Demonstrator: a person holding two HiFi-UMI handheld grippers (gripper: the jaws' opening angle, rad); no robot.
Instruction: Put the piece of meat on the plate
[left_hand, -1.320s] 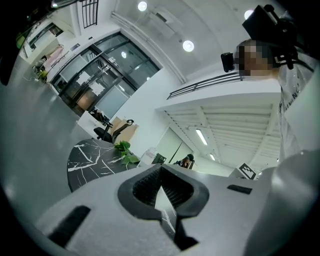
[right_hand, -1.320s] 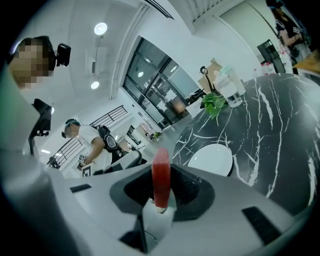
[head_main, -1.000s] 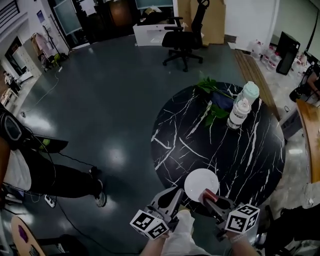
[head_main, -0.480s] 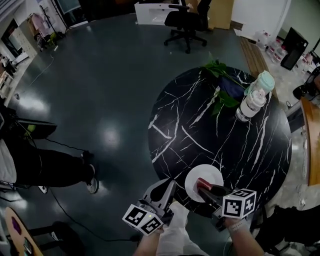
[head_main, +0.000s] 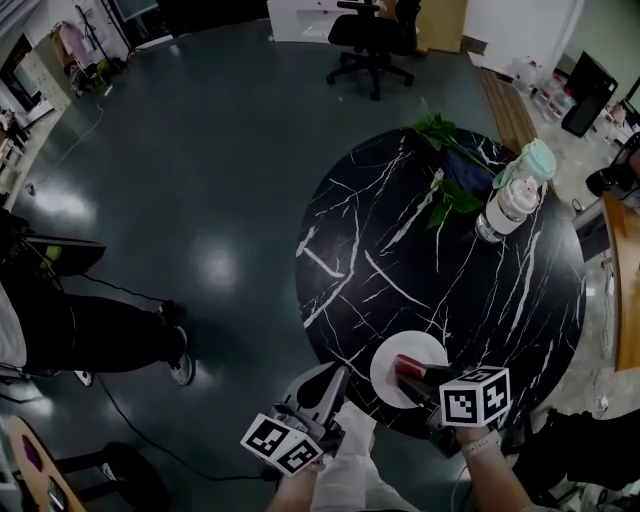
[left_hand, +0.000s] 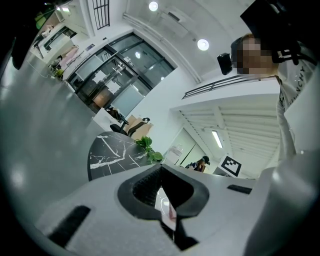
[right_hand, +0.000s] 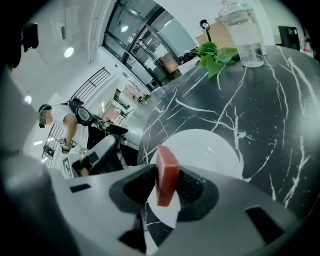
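Observation:
A red slab of meat (right_hand: 166, 175) stands on edge between the jaws of my right gripper (right_hand: 167, 179), which is shut on it. In the head view the right gripper (head_main: 412, 373) holds the meat (head_main: 407, 363) over the near part of the white plate (head_main: 425, 352). The plate (right_hand: 205, 147) lies near the front edge of the round black marble table (head_main: 400, 250). Whether the meat touches the plate I cannot tell. My left gripper (head_main: 338, 376) hangs just off the table's front edge, left of the plate. In its own view the left gripper (left_hand: 161, 172) has its jaws together and empty.
A clear water bottle (head_main: 512, 205) and a leafy green plant (head_main: 440, 165) stand at the table's far side. A person's legs (head_main: 100, 330) are on the floor at left. An office chair (head_main: 375, 40) stands beyond the table, and a wooden surface (head_main: 625, 290) lies at right.
Both grippers have sunk a little. The right one has carried the meat from the plate's near right rim to over the plate.

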